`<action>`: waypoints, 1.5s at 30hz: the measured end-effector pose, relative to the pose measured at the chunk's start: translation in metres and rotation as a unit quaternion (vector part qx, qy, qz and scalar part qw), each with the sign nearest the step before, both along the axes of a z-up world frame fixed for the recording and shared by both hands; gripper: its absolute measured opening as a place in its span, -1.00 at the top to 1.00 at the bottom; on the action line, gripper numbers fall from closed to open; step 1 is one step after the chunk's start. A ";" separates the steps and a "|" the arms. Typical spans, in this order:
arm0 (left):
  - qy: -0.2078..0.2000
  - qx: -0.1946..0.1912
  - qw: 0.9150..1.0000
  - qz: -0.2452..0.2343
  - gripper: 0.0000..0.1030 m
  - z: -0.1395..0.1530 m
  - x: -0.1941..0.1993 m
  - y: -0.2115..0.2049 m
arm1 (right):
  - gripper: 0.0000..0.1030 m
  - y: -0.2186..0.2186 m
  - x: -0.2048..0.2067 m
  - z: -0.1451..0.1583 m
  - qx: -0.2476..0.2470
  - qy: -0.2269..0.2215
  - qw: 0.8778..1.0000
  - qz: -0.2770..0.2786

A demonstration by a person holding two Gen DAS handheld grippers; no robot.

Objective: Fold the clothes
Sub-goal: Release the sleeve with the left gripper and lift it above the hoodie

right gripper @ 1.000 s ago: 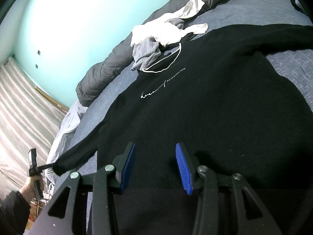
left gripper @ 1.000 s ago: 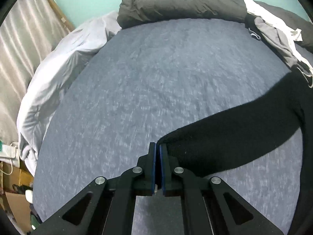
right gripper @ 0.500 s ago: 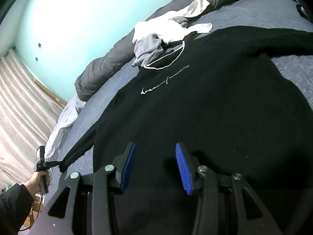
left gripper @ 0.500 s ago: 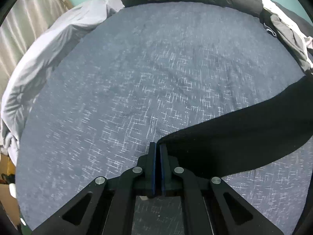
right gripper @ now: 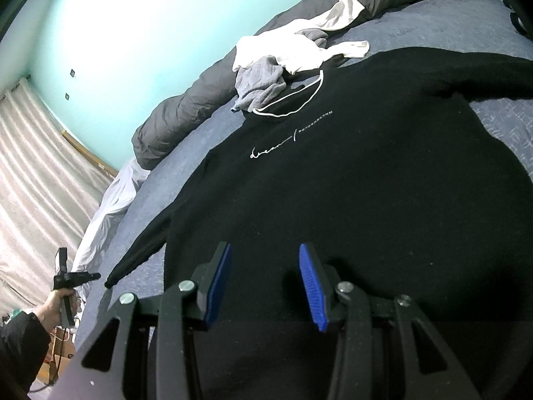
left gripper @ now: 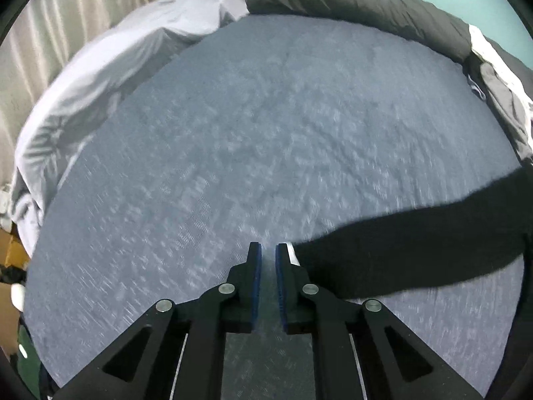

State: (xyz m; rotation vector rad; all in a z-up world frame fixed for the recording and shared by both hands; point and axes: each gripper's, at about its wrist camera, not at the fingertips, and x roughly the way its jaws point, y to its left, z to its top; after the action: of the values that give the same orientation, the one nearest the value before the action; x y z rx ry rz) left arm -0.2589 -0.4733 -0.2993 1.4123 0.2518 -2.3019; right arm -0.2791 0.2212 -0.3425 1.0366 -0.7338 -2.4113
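A black hoodie with white script and a white drawstring lies spread front-up on the blue-grey bed cover. Its long sleeve stretches out flat, and the cuff ends just right of my left gripper. That gripper's jaws are opening, a narrow gap shows between the blue pads, and nothing is between them. In the right wrist view the left gripper sits a little clear of the cuff, held by a hand. My right gripper stands open low over the hoodie's lower body, gripping nothing.
A heap of white and grey clothes lies by the hoodie's neck, also visible at the right edge as a pile. A rolled dark grey duvet lines the far side. A crumpled white sheet hangs off the left edge beside a curtain.
My left gripper, shut on the sleeve cuff earlier, has parted its jaws and let go; the cuff now rests on the bed to its right. The right gripper has stayed put.
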 end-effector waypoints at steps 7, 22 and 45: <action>0.006 0.063 0.998 0.015 0.80 -0.022 0.009 0.010 | 0.17 0.000 0.001 0.002 0.000 0.003 1.000 0.001; 0.002 0.028 0.999 0.022 1.00 -0.021 0.020 0.016 | 0.17 0.000 0.000 0.001 -0.002 0.003 1.000 0.002; 0.041 0.120 0.983 -0.132 0.46 0.003 0.032 0.213 | 0.17 0.012 0.011 0.011 -0.006 -0.024 1.000 -0.001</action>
State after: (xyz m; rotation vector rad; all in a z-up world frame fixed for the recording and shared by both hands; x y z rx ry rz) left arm -0.2265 -0.2607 -0.2963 1.5476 0.4008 -2.6221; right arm -0.2682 0.2328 -0.3313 1.0938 -0.7647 -2.3891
